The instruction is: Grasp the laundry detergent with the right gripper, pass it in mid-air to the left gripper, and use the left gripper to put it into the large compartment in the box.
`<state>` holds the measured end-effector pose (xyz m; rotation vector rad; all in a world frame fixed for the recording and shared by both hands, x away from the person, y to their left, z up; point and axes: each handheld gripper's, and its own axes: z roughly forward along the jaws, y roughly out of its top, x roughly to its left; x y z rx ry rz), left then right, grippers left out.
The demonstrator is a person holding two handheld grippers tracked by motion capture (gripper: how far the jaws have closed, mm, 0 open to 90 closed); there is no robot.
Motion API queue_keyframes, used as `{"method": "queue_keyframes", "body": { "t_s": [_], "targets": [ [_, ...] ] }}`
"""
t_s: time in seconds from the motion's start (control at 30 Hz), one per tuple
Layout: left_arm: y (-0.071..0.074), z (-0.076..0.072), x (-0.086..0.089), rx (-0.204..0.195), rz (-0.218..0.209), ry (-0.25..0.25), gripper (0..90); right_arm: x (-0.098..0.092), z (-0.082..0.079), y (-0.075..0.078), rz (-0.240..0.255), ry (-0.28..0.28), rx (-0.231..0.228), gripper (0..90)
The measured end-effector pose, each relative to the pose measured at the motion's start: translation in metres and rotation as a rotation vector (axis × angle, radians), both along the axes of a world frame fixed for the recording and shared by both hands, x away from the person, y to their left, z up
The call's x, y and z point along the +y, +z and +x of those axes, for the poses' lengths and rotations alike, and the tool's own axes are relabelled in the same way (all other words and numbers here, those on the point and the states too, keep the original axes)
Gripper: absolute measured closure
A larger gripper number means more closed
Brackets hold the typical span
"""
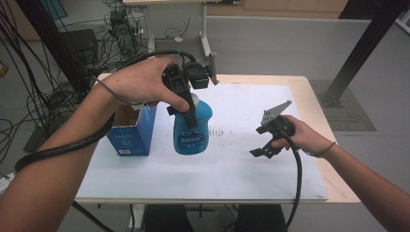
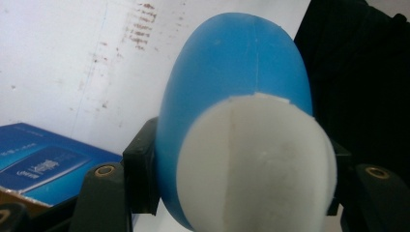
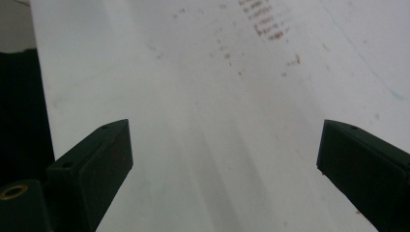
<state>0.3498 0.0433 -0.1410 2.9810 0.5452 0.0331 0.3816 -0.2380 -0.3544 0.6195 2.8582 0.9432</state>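
A blue bottle [image 1: 192, 130] with a white cap stands upright on the white sheet, just right of the blue box. My left gripper [image 1: 189, 113] comes down on it from above and is shut on its upper part. In the left gripper view the bottle [image 2: 232, 72] and its white cap [image 2: 256, 164] sit between the two black pads [image 2: 140, 169], which press on its sides. My right gripper [image 1: 261, 152] hovers low over the sheet at the right, apart from the bottle. It is open, and its jaws [image 3: 225, 159] stand wide with nothing between them.
An open blue carton box [image 1: 131, 130] stands at the sheet's left edge, close beside the bottle, and appears as a blue box [image 2: 43, 162] in the left gripper view. The stained white sheet [image 1: 241, 169] covers most of the wooden table [image 1: 338, 188]. Cables and equipment lie on the floor behind.
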Motion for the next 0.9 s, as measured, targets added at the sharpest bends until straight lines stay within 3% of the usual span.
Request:
{"method": "queue_keyframes", "body": {
  "t_s": [0.27, 0.4, 0.9],
  "targets": [
    [0.008, 0.002, 0.005, -0.010, -0.001, 0.047, 37.4, -0.003, 0.004, -0.003, -0.134, -0.049, 0.063, 5.4],
    [0.015, 0.005, 0.007, -0.020, -0.007, 0.082, 37.4, -0.004, 0.005, -0.004, -0.169, -0.070, 0.076, 5.4],
    [0.055, 0.016, 0.011, -0.070, -0.020, 0.204, 37.4, 0.001, 0.006, -0.005, -0.175, -0.072, 0.072, 5.4]
  ]
}}
